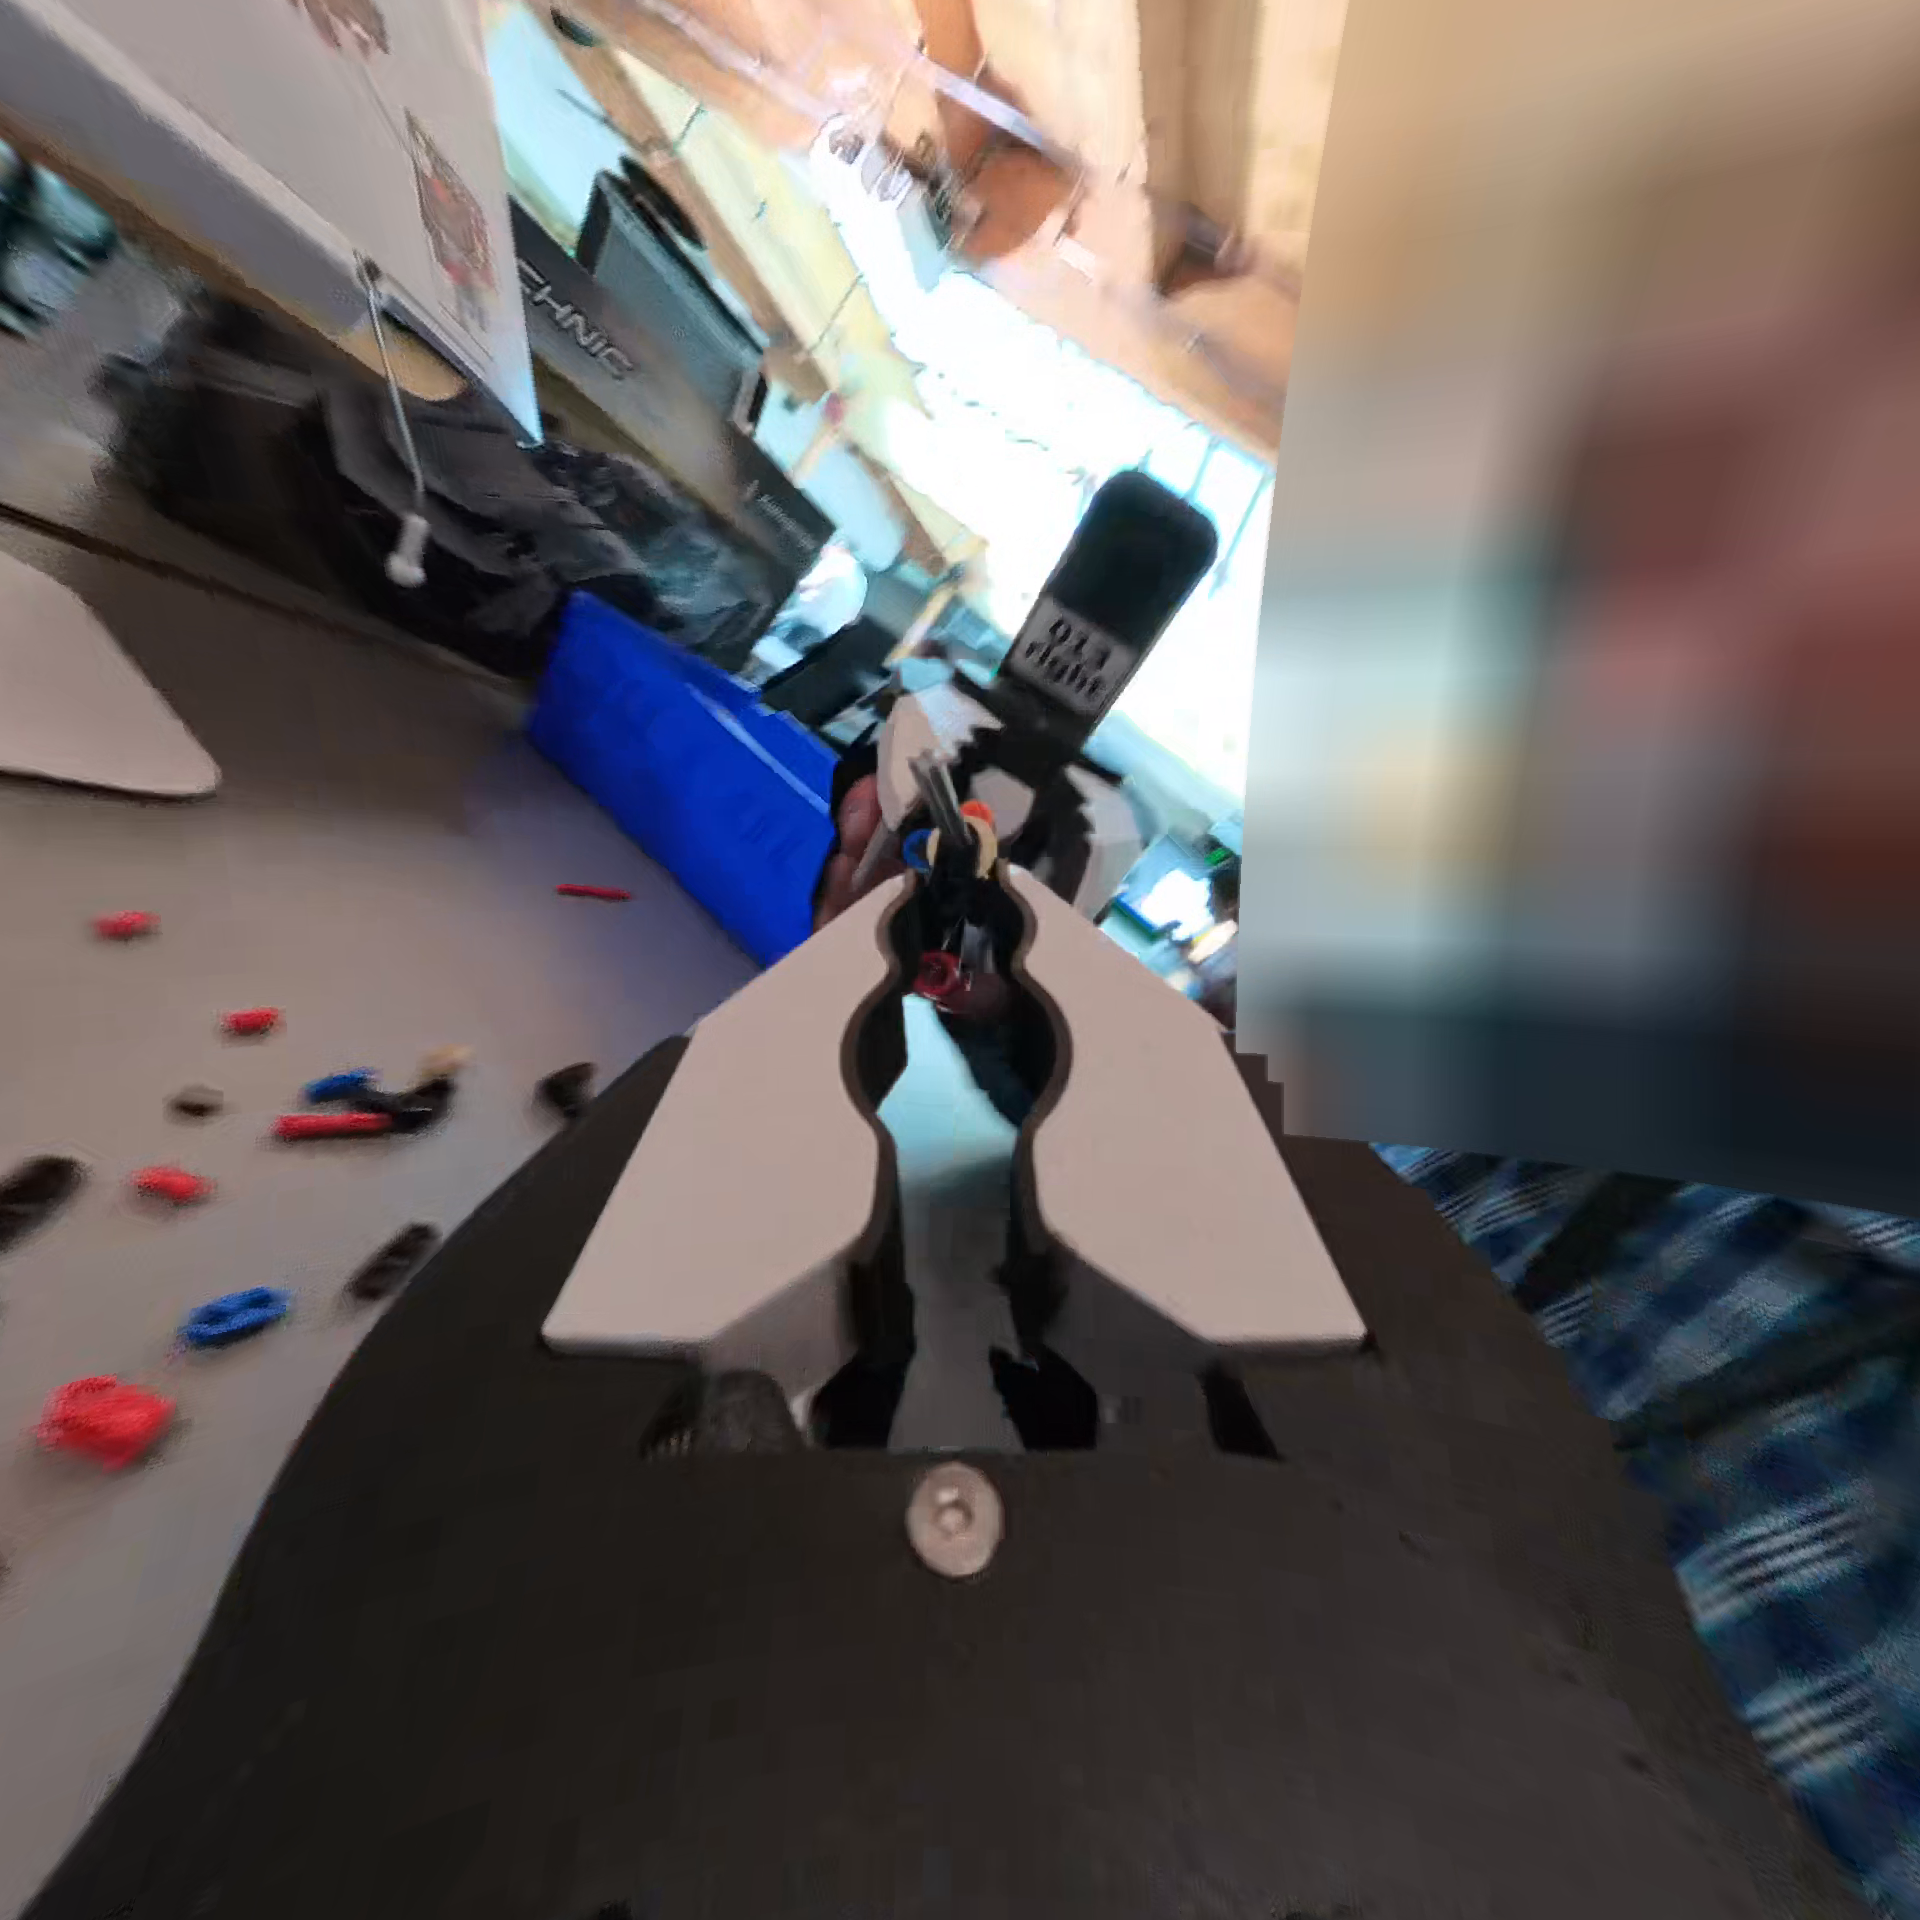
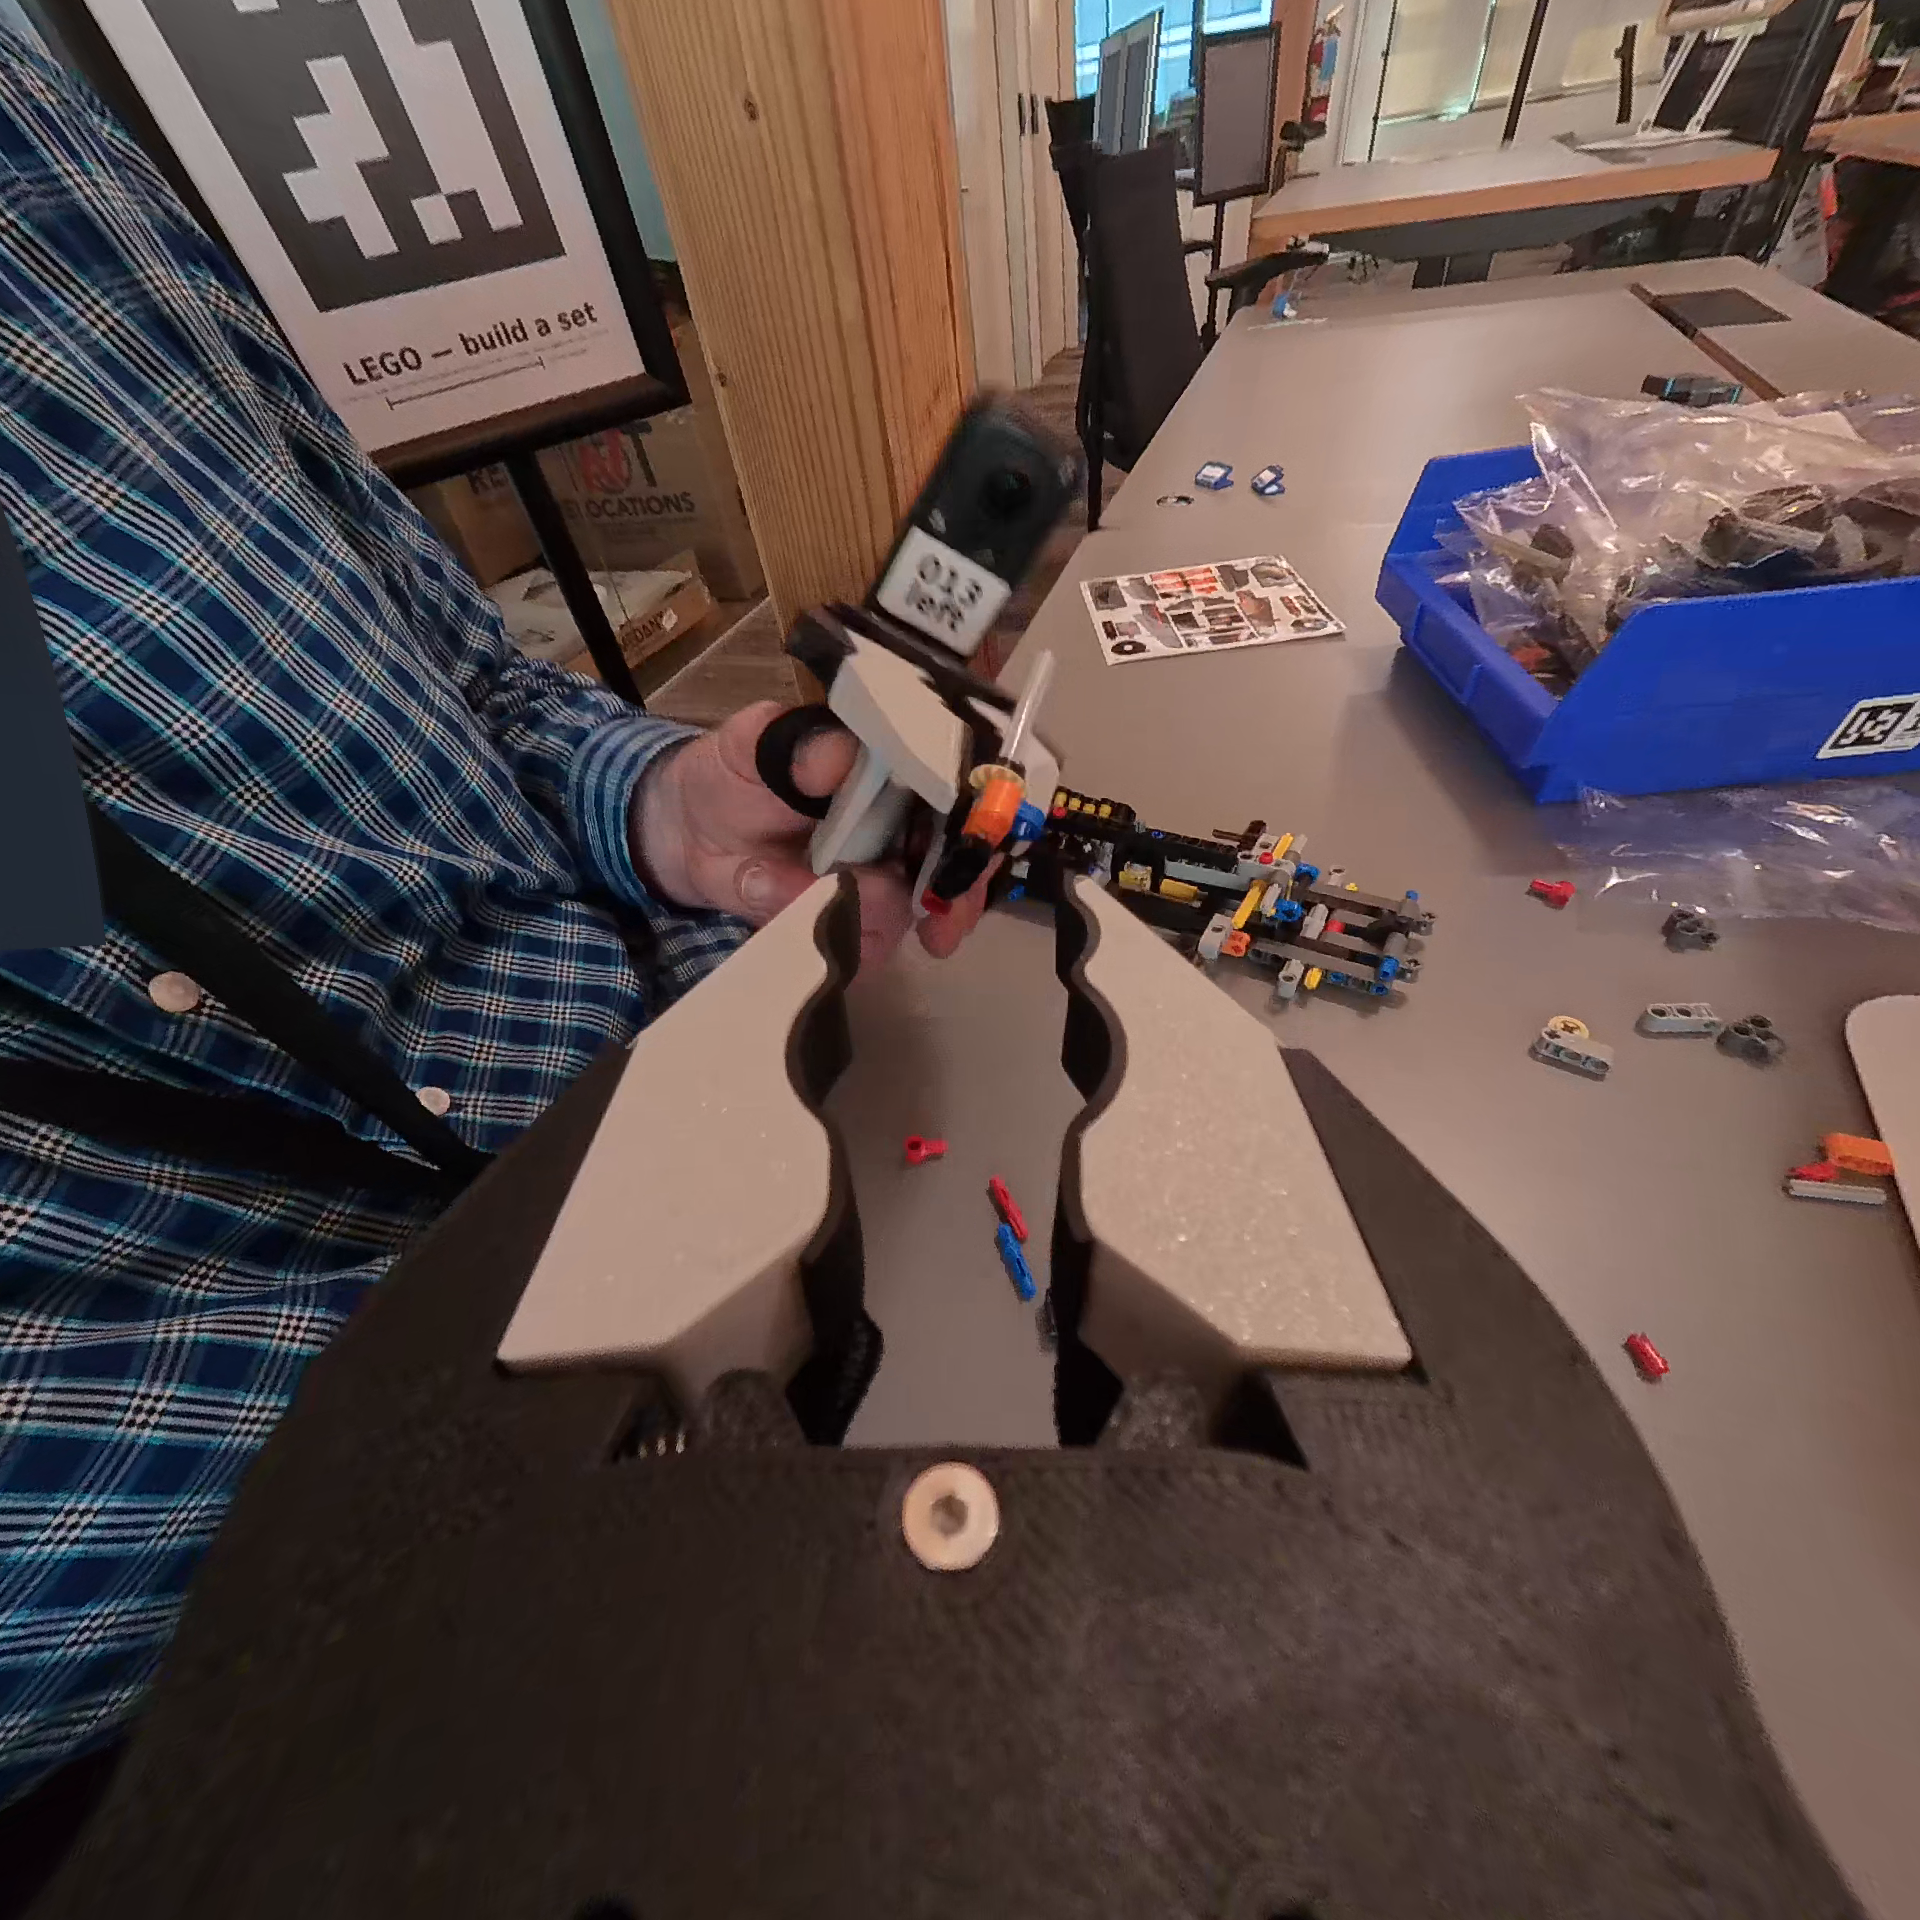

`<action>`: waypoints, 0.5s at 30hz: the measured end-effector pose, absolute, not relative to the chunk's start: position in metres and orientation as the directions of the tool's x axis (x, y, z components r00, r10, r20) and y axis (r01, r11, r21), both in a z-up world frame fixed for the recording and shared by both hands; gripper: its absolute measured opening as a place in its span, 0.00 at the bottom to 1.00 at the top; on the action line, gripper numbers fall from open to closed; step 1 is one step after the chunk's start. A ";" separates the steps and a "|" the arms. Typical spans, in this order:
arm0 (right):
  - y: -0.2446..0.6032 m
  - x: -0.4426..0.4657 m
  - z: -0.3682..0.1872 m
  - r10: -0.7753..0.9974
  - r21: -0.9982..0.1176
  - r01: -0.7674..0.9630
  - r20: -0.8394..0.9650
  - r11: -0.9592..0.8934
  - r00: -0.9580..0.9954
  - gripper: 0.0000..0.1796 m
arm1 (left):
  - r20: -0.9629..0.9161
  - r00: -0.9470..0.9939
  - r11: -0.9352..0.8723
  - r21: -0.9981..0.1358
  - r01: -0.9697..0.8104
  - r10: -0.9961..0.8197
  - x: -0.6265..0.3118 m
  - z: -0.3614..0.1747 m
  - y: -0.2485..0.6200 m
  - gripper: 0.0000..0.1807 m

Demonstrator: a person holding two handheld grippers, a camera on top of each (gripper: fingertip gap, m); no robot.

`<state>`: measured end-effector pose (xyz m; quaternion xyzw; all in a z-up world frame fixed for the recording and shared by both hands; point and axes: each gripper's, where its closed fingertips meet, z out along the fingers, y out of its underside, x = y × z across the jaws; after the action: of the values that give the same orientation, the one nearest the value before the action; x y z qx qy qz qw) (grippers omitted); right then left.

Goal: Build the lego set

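Left wrist view: shows the left gripper (image 1: 951, 906) with fingers (image 1: 790, 1122) pinched nearly together on a small sub-assembly (image 1: 943, 971) of black, red and blue pieces, held up off the surface (image 1: 364, 831). Looks light and rigid, yet likely to pop apart at the pin joints if squeezed across them; best gripped on the solid black beam, not on the thin axle. Blurs the loose pieces (image 1: 332, 1122) scattered at left and the blue bin (image 1: 675, 748) beyond. Right wrist view: shows the right gripper (image 2: 956, 896) with fingers (image 2: 686, 1174) apart and empty, aimed at the held sub-assembly. Places the long chassis (image 2: 1247, 894) flat on the surface just behind, probably stiff lengthwise but studded with protruding pins. Leaves open room in front, apart from a few loose pins (image 2: 1008, 1210); crowds the right with the bin and a parts bag (image 2: 1714, 499), and the left with a checked sleeve (image 2: 312, 727).
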<state>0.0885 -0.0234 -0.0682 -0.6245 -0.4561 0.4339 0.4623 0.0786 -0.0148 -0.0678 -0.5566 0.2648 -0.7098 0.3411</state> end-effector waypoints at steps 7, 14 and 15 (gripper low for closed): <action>-0.021 0.088 -0.080 0.969 -0.964 0.228 -0.080 -0.135 0.235 0.10 | 0.265 0.093 -0.268 -0.963 -0.021 -0.960 0.089 -0.081 -0.022 0.06; -0.021 0.087 -0.095 0.968 -0.945 0.324 0.035 -0.050 0.250 0.03 | 0.095 0.171 -0.120 -0.983 -0.141 -0.981 0.093 -0.095 -0.020 0.06; -0.019 0.087 -0.098 0.962 -0.937 0.349 0.068 -0.029 0.263 0.03 | 0.071 0.186 -0.102 -0.981 -0.162 -0.980 0.093 -0.097 -0.019 0.06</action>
<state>0.0874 -0.0192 -0.0975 -0.6396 -0.5127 0.3248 0.4718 0.0933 -0.0189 -0.0975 -0.6054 0.4717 -0.4296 0.4758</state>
